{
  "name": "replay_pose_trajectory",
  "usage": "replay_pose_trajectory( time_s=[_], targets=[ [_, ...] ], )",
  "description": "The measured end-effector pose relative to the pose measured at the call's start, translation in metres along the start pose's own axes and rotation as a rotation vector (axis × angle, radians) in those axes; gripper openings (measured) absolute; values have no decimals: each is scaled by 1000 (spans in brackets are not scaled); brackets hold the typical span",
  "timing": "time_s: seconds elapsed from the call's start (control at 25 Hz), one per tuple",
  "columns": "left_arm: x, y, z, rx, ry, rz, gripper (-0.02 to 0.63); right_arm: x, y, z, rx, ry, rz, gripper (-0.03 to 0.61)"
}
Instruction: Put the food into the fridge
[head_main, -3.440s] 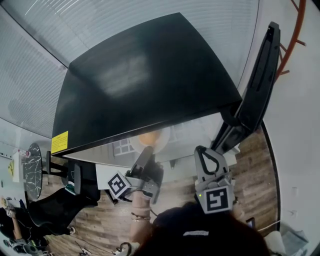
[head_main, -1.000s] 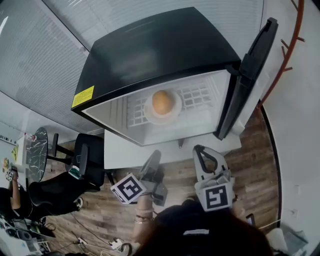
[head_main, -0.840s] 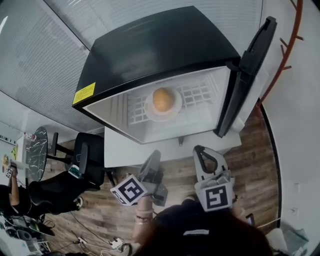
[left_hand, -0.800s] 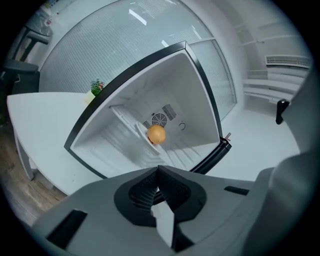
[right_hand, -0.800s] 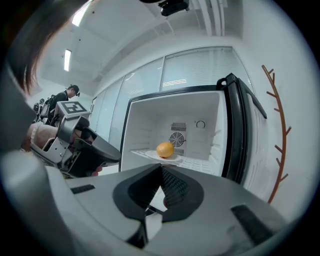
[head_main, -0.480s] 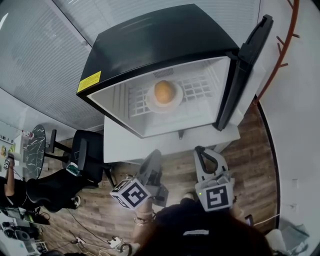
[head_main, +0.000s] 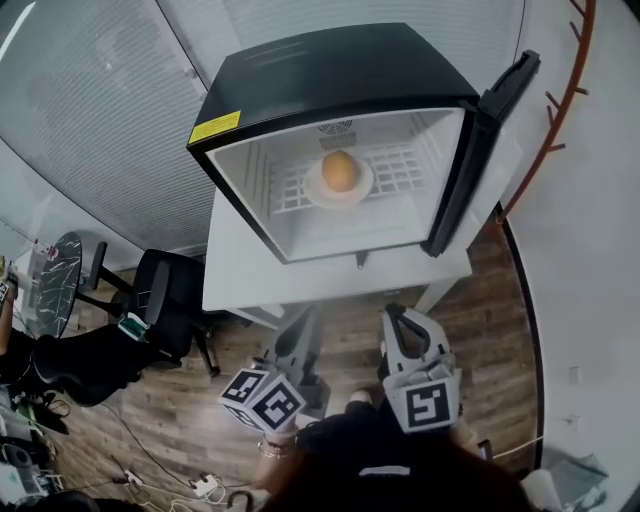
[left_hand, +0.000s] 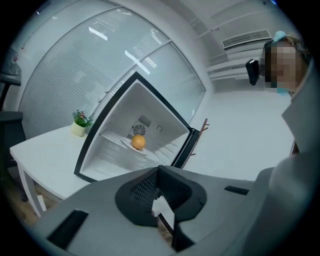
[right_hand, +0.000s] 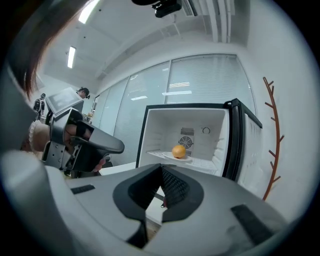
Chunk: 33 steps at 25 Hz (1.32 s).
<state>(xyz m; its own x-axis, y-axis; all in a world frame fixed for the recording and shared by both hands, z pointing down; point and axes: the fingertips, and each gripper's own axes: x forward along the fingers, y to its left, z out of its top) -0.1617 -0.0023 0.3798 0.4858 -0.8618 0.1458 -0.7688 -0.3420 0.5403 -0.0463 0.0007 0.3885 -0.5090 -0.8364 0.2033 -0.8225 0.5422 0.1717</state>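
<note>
A black mini fridge (head_main: 330, 80) stands on a white table (head_main: 240, 280) with its door (head_main: 480, 150) swung open to the right. On its wire shelf an orange (head_main: 340, 169) (left_hand: 138, 142) (right_hand: 178, 151) rests on a white plate (head_main: 362, 190). Both grippers hang well in front of the table, apart from the fridge. My left gripper (head_main: 310, 316) (left_hand: 159, 171) has just been opening a trifle, but its jaws still look closed, with nothing between them. My right gripper (head_main: 392, 312) (right_hand: 161, 169) is shut and empty.
A black office chair (head_main: 165, 300) stands left of the table, with a person (head_main: 70, 360) beyond it. A small potted plant (left_hand: 79, 122) sits on the table's far left corner. A red branch-like rack (head_main: 560, 100) stands right of the door. The floor is wood.
The fridge now looks smaller and farther off: both grippers and the head have drawn back from it. The left gripper has rolled, so its marker cube shows a different face.
</note>
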Motion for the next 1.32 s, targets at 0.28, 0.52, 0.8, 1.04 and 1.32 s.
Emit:
replay_pose_trajectory(
  time_s=[0.28, 0.52, 0.8, 1.04, 1.32],
  targets=[
    [-33, -12, -4, 94, -5, -10, 0, -22, 33, 5, -29, -3, 8, 2],
    [-55, -25, -19, 138, -6, -36, 0, -39, 57, 4, -37, -30, -3, 2],
    [-77, -26, -37, 128, 6, -57, 0, -57, 66, -2, -46, -25, -43, 2],
    [-83, -31, -53, 132, 10, -73, 0, -64, 73, 0, -84, -43, -40, 2],
    [-92, -37, -54, 129, 29, -90, 0, -71, 87, 0, -74, -44, -17, 2]
  ],
)
